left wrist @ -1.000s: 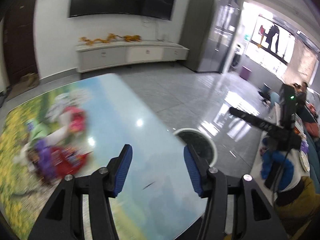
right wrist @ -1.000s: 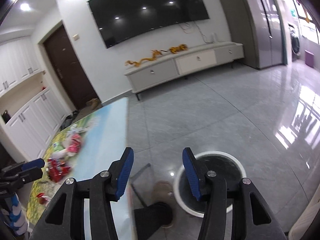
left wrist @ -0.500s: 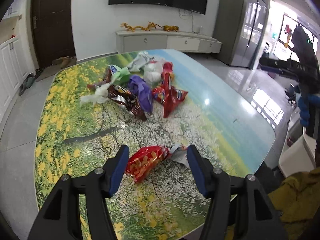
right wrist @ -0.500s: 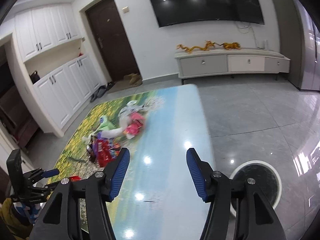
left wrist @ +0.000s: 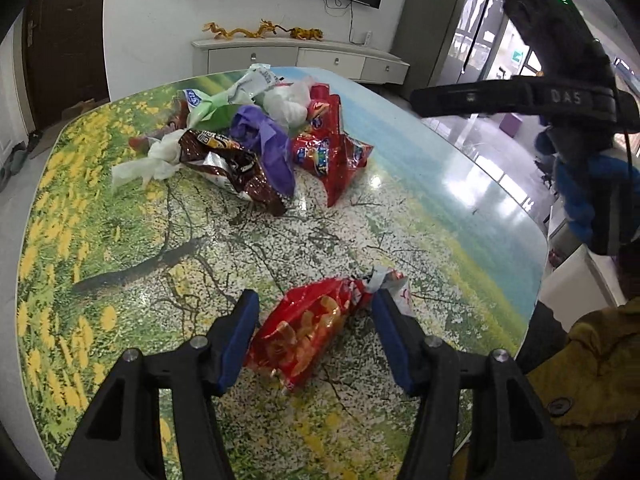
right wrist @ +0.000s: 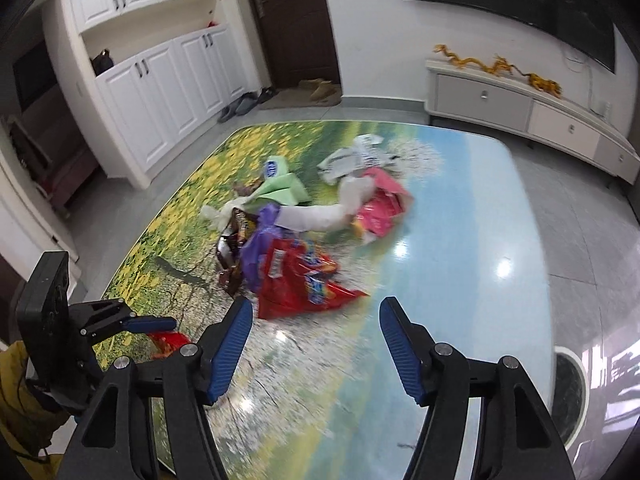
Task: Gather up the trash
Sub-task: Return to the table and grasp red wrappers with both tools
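A red chip bag [left wrist: 310,330] lies on the flower-print table [left wrist: 120,248], between the open fingers of my left gripper [left wrist: 316,320], which hovers just over it. A pile of trash [left wrist: 256,148] lies further back: a brown wrapper, a purple bag, red snack bags, white and green plastic. My right gripper [right wrist: 316,328] is open and empty above the table, with the pile [right wrist: 304,236] ahead of it. The left gripper [right wrist: 132,322] and a bit of the chip bag [right wrist: 170,340] show at its left.
A round white-rimmed bin [right wrist: 570,392] stands on the floor beside the table's right edge. The right gripper's body [left wrist: 560,92] hangs at the table's right side. A TV cabinet [left wrist: 300,56] and white cupboards [right wrist: 160,92] line the walls.
Both grippers swung from the bin and floor back over the table. The left one closed in on the red chip bag, and the right one now faces the pile.
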A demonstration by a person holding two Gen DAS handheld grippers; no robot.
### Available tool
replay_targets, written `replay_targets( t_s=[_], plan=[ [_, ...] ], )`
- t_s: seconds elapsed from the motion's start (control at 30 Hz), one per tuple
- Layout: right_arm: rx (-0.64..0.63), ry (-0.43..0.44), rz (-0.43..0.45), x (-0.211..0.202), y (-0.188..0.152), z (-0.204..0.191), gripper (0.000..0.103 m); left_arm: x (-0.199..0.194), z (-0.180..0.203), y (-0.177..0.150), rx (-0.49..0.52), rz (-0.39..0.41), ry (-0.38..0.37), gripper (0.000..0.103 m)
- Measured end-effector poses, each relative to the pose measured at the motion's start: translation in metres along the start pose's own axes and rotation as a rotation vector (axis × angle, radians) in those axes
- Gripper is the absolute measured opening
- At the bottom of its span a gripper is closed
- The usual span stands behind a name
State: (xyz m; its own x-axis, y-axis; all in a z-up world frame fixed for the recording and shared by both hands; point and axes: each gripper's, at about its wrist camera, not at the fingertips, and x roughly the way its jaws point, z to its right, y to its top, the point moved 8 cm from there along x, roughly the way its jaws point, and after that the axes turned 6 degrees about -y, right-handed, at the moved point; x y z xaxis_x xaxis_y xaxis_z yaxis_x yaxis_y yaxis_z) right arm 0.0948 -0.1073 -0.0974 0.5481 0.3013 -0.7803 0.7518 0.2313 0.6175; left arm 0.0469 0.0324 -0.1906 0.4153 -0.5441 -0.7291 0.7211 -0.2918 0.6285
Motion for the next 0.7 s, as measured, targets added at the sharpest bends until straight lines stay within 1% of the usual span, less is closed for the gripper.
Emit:
replay_targets(
  t_s=[0.03,0.1,0.17,0.2,0.23,0.27,0.3,0.37,0.4,0.5,0.63,0.7],
  plan=[
    [-0.013,0.006,-0.009,0.008,0.003,-0.008,0.064,0.001,-0.001,0.000,-0.011,0.001,-0.011,0.044],
    [-0.037,0.009,-0.026,0.023,0.008,-0.020,0.064,0.001,-0.003,-0.001,-0.030,0.002,-0.029,0.036],
    [-0.045,0.016,-0.038,0.036,0.013,-0.028,0.064,0.000,-0.005,-0.001,-0.045,0.009,-0.040,0.033],
    [-0.043,0.018,-0.043,0.041,0.015,-0.030,0.064,-0.001,-0.005,-0.001,-0.047,0.012,-0.043,0.029],
    [-0.037,0.025,-0.043,0.047,0.017,-0.033,0.059,-0.003,-0.005,-0.001,-0.048,0.015,-0.039,0.029],
    [-0.034,0.030,-0.048,0.053,0.019,-0.035,0.050,-0.004,-0.007,-0.001,-0.050,0.020,-0.033,0.029],
    [-0.034,0.030,-0.056,0.059,0.018,-0.036,0.046,-0.006,-0.008,-0.001,-0.060,0.026,-0.027,0.028],
    [-0.027,0.026,-0.076,0.068,0.017,-0.035,0.026,-0.009,-0.009,-0.001,-0.079,0.038,-0.024,0.027],
    [-0.019,0.033,-0.085,0.071,0.015,-0.035,0.023,-0.011,-0.009,0.000,-0.088,0.045,-0.021,0.026],
    [-0.001,0.049,-0.083,0.069,0.012,-0.031,0.014,-0.017,-0.012,-0.003,-0.118,0.062,-0.016,0.026],
    [0.012,0.079,-0.057,0.051,0.004,-0.025,0.009,-0.025,-0.010,-0.003,-0.149,0.083,-0.014,0.025],
    [0.026,0.092,-0.040,0.040,-0.001,-0.020,0.009,-0.028,-0.008,0.002,-0.161,0.093,-0.016,0.025]
  ],
)
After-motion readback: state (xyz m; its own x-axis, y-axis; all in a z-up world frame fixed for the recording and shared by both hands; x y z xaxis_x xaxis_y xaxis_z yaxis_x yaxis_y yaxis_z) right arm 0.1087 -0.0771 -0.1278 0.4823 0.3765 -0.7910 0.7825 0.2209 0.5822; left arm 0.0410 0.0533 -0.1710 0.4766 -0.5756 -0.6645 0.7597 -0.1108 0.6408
